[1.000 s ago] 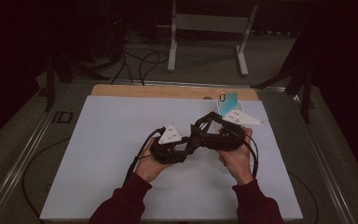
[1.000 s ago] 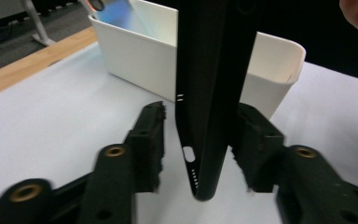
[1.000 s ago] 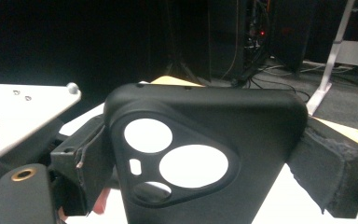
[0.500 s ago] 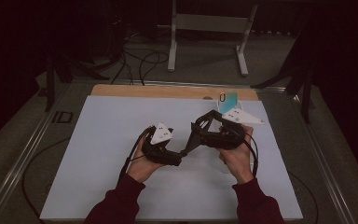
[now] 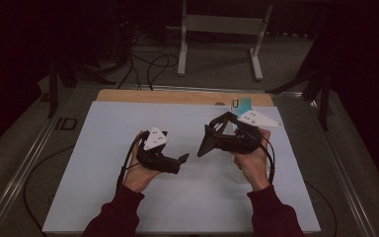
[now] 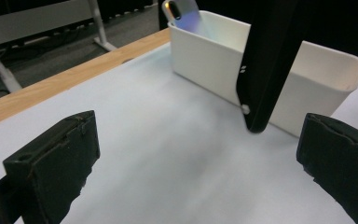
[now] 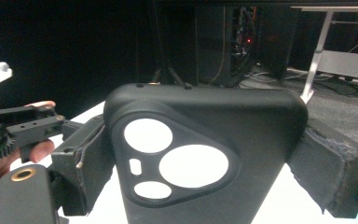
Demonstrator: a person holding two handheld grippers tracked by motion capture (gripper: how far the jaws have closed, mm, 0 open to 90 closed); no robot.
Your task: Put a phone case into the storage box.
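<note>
My right gripper point(image 5: 216, 139) is shut on a black phone case point(image 5: 205, 144) and holds it above the white mat, pointing left. In the right gripper view the case point(image 7: 205, 154) sits between the jaws with its camera cut-outs facing me. My left gripper point(image 5: 182, 159) stands open a short way left of the case, apart from it. In the left gripper view my left gripper point(image 6: 196, 177) has nothing between its wide jaws, and the case point(image 6: 270, 60) hangs ahead in front of a white bin point(image 6: 307, 79).
A phone point(image 6: 182, 9) leans in the far end of the bin; the phone's teal back point(image 5: 242, 105) shows behind the right gripper. The white mat point(image 5: 103, 148) covers a wooden tabletop point(image 5: 168, 96). Cables and a white stand point(image 5: 222, 24) lie on the floor beyond.
The left gripper has drawn back to the left, away from the case and the right gripper, which it was close against before. The right gripper keeps the case nearly in place.
</note>
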